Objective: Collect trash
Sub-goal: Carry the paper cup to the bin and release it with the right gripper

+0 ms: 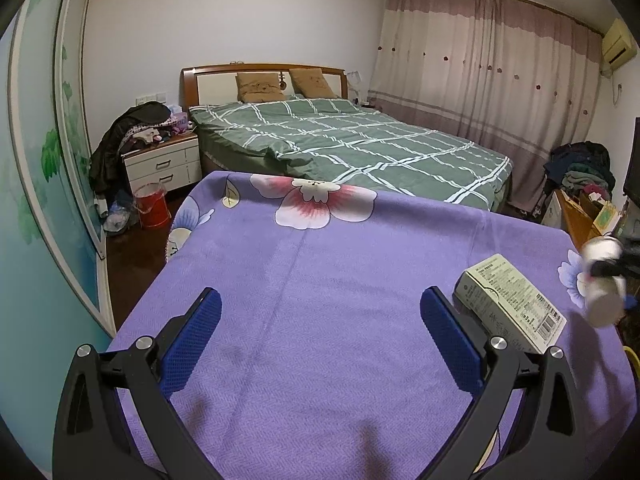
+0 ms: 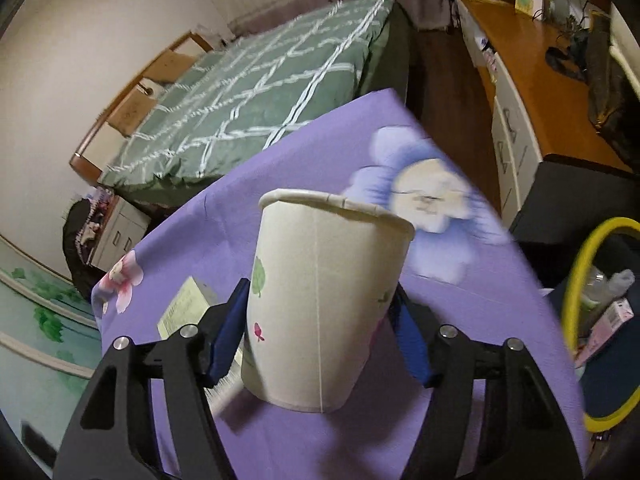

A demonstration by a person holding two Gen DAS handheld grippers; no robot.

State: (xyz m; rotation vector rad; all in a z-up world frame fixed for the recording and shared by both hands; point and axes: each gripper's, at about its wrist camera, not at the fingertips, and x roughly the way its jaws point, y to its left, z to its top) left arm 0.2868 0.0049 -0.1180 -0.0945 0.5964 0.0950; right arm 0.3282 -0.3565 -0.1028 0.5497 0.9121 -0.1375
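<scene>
My right claw (image 2: 320, 320) is clamped on a white paper cup (image 2: 324, 300), blue pads pressing its lower sides. The cup stands along the fingers, rim away from me, lifted above the purple-covered desk (image 2: 360, 432). My left claw (image 1: 320, 312) hangs wide apart over the cloth, gripping nothing. A pale carton (image 1: 512, 300) lies flat just beside its right finger, long axis running away and leftward.

We see the box (image 1: 510, 300) lying on the counter (image 1: 320, 280) near its right edge, the bed (image 1: 340, 144) behind the counter's far edge.
</scene>
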